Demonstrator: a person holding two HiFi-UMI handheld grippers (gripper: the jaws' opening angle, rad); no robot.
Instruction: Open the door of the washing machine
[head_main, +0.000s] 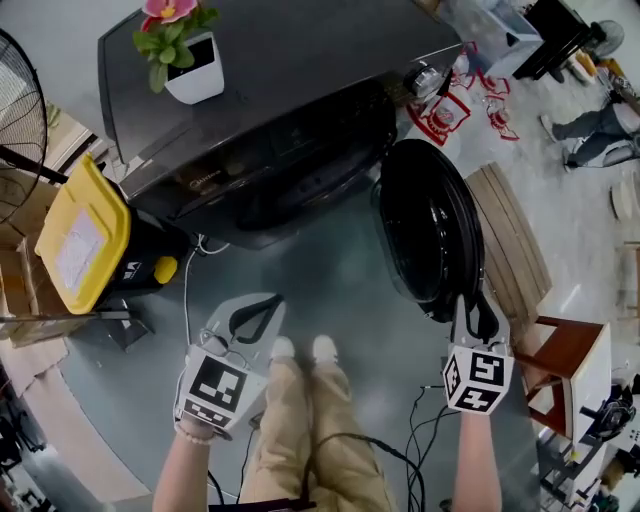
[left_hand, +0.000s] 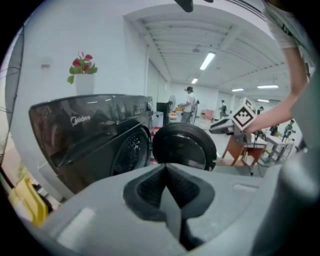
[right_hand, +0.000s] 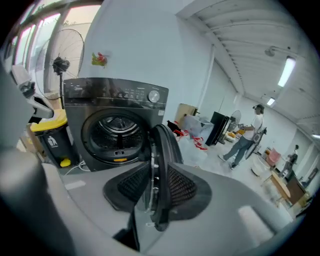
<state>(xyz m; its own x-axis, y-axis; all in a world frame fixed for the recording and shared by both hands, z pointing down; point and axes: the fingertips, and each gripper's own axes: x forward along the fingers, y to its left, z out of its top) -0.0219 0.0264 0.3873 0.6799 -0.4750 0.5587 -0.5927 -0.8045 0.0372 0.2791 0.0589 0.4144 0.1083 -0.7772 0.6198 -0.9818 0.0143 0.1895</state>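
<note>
Open door (right_hand: 163, 142) edge, gripped in right hand-held gripper (right_hand: 156, 187)

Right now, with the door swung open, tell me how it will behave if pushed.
The washing machine door looks rigid and hinged, so it probably swings rather than flexes. Its glossy rim may slip in the right gripper.

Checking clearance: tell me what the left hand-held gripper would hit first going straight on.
Probably the open washer door, which sits just above the shut left hand-held gripper in its own view; depth is unclear.
</note>
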